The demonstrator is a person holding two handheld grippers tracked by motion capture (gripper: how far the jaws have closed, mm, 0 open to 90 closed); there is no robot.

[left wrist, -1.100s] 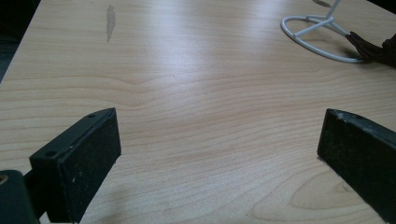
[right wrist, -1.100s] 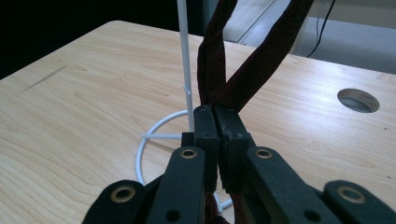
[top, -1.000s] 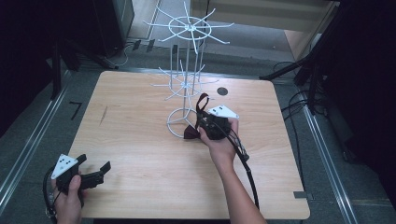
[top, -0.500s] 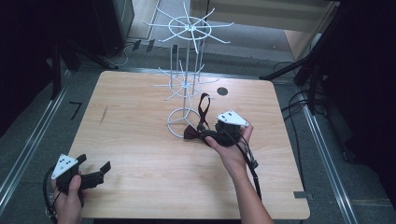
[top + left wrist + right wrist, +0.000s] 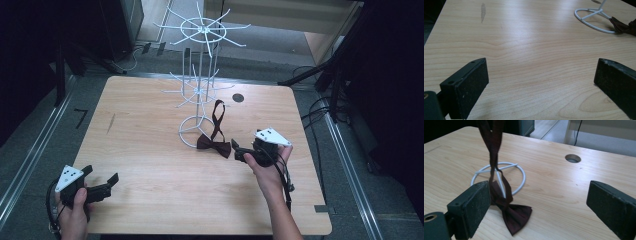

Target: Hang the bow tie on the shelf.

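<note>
High view, table: the wooden table [image 5: 150,150] fills the middle of the frame; a round hole [image 5: 238,98] sits toward its upper right.
High view, rack: the white wire rack [image 5: 200,80] stands at upper centre, its ring base on the wood.
High view, bow tie: the dark red bow tie [image 5: 214,145] lies just right of the ring base; its strap runs up to a low arm of the rack.
High view, right gripper: the right gripper [image 5: 239,151] is right of centre, just beside the bow and apart from it; its jaws have just been opening and stand wide, nothing between them.
High view, left gripper: the left gripper [image 5: 102,185] is at lower left, jaws wide, holding nothing.
Left gripper view: both jaws wide over bare wood; ring base [image 5: 594,20] and a corner of the bow tie [image 5: 624,26] at upper right.
Right gripper view: jaws wide; bow tie [image 5: 514,216] at lower centre, by the left jaw, strap rising to the top edge; ring base [image 5: 499,177] behind; hole [image 5: 573,158] upper right.
</note>
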